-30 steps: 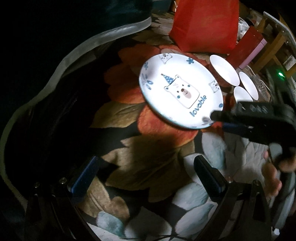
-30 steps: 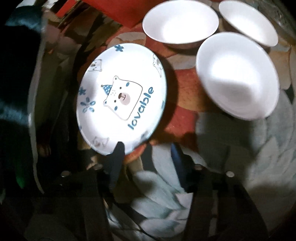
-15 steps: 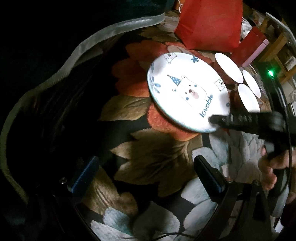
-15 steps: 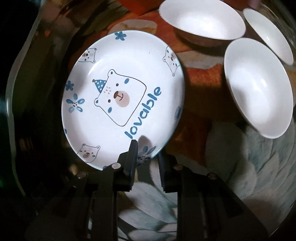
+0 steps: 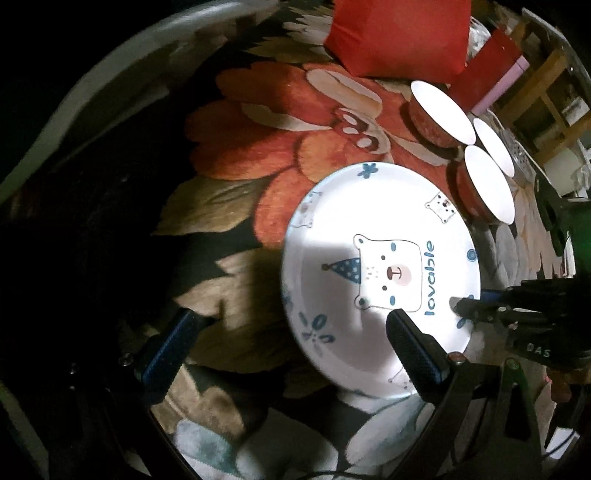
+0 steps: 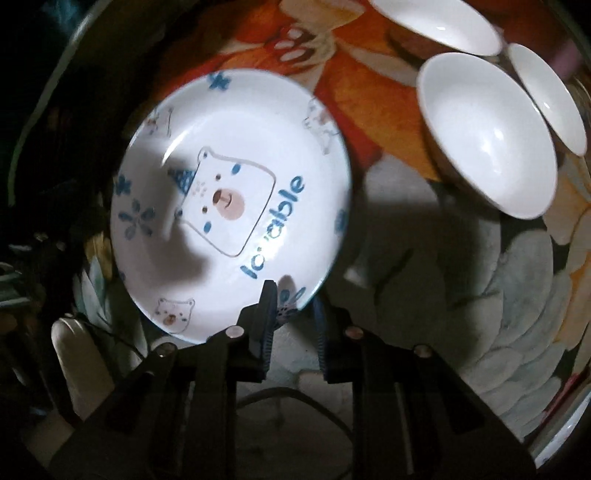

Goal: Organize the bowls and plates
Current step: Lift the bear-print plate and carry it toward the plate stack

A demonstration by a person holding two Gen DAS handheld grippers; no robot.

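Observation:
A white plate with a blue bear and the word "lovable" is held tilted above the floral cloth; it also shows in the right wrist view. My right gripper is shut on the plate's near rim; it shows from the side in the left wrist view. My left gripper is open and empty, its right finger in front of the plate's lower part. Three white bowls with red outsides stand beyond the plate, at the upper right in the right wrist view.
A floral cloth covers the table. A red bag and a red box stand at the far side. The table's pale edge curves along the left. A wooden chair is at the far right.
My right gripper has closed on the plate's rim and lifted it, carrying it nearer to my left gripper. The left gripper stays open.

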